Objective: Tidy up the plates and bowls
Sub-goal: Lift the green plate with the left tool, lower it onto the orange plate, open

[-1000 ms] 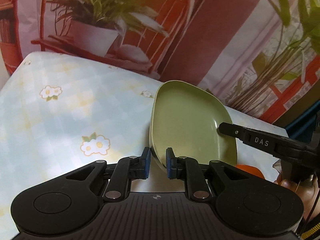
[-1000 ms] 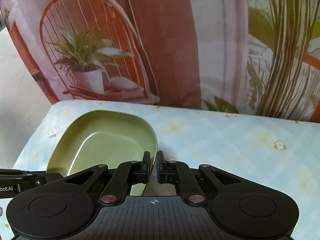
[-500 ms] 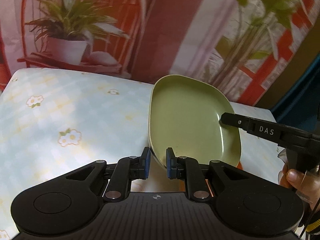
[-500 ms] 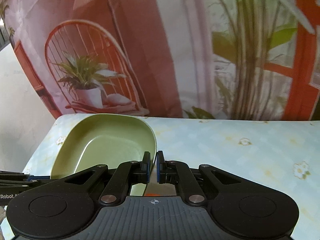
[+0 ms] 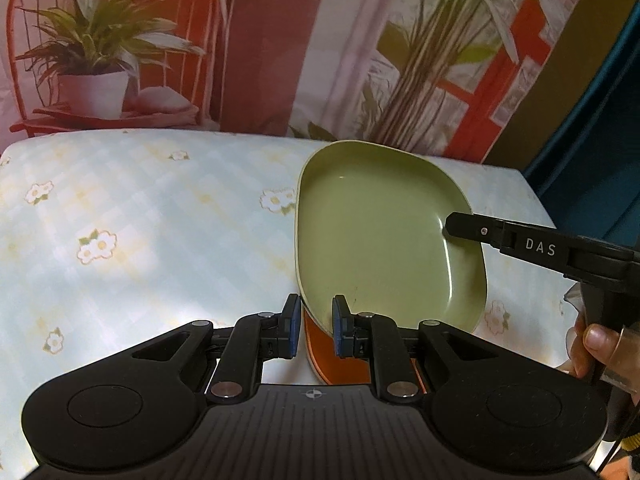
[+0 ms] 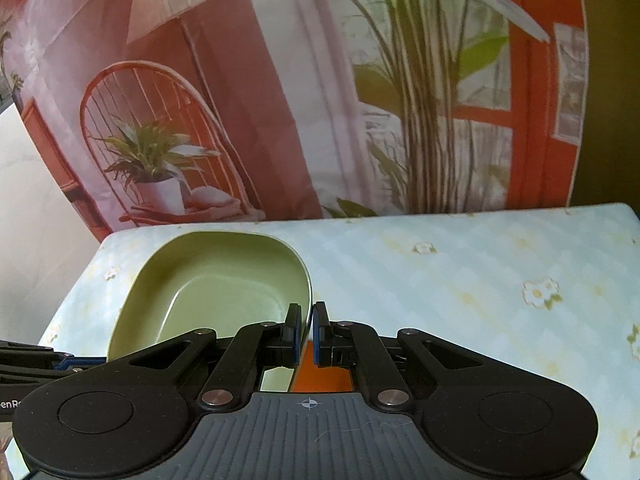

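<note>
A green squarish plate is held above the table by both grippers. My left gripper is shut on its near rim. My right gripper is shut on its right rim; its finger shows in the left wrist view at the plate's right edge. The plate also shows in the right wrist view. An orange dish lies on the table under the plate's near edge and shows in the right wrist view between the fingers; most of it is hidden.
The table has a pale blue cloth with flowers, also in the right wrist view. A printed backdrop of plants and a chair hangs behind the far edge. The table's right edge is close to the plate.
Both grippers have carried the green plate to the right over the table. The orange dish has come into view beneath it. Both grips are unchanged.
</note>
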A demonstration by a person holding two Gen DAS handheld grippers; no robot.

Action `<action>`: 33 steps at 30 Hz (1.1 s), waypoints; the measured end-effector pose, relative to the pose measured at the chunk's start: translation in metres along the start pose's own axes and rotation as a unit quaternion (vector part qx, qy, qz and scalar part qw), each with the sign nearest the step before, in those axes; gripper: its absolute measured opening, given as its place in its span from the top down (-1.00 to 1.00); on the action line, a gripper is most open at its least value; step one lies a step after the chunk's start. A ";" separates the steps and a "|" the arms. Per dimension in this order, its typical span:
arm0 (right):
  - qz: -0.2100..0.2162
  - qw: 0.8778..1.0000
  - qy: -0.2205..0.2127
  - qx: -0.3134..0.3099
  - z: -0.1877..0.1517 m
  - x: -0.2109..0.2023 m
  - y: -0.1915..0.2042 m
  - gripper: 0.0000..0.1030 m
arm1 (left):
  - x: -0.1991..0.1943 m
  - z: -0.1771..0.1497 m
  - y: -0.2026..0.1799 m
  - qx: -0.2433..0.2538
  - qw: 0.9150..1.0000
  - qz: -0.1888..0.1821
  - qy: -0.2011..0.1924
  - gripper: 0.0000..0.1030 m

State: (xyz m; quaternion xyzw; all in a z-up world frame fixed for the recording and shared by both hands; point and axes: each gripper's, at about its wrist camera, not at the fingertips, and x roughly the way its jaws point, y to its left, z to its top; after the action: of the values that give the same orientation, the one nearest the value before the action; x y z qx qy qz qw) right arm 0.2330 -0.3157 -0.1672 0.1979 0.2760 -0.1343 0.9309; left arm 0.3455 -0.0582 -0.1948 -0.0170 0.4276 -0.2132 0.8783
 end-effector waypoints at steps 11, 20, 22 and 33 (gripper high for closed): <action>-0.008 1.000 0.015 0.013 -0.026 -0.001 -0.015 0.90 | 0.010 -0.016 -0.012 0.024 0.999 0.003 0.026 0.66; -0.015 0.999 0.026 0.014 -0.038 0.000 -0.020 0.90 | 0.013 -0.024 -0.018 0.033 0.999 0.009 0.036 0.65; -0.015 0.999 0.027 0.011 -0.039 0.001 -0.019 0.90 | 0.013 -0.026 -0.018 0.033 0.999 0.009 0.038 0.65; -0.028 0.999 0.025 -0.008 -0.040 0.004 -0.016 0.89 | 0.014 -0.029 -0.016 0.025 0.999 0.010 0.043 0.61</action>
State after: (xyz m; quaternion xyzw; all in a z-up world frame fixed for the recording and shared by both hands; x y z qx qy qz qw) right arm 0.2127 -0.3124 -0.2051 0.1856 0.3059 -0.1527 0.9212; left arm 0.3254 -0.0732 -0.2198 0.0182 0.4596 -0.2156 0.8614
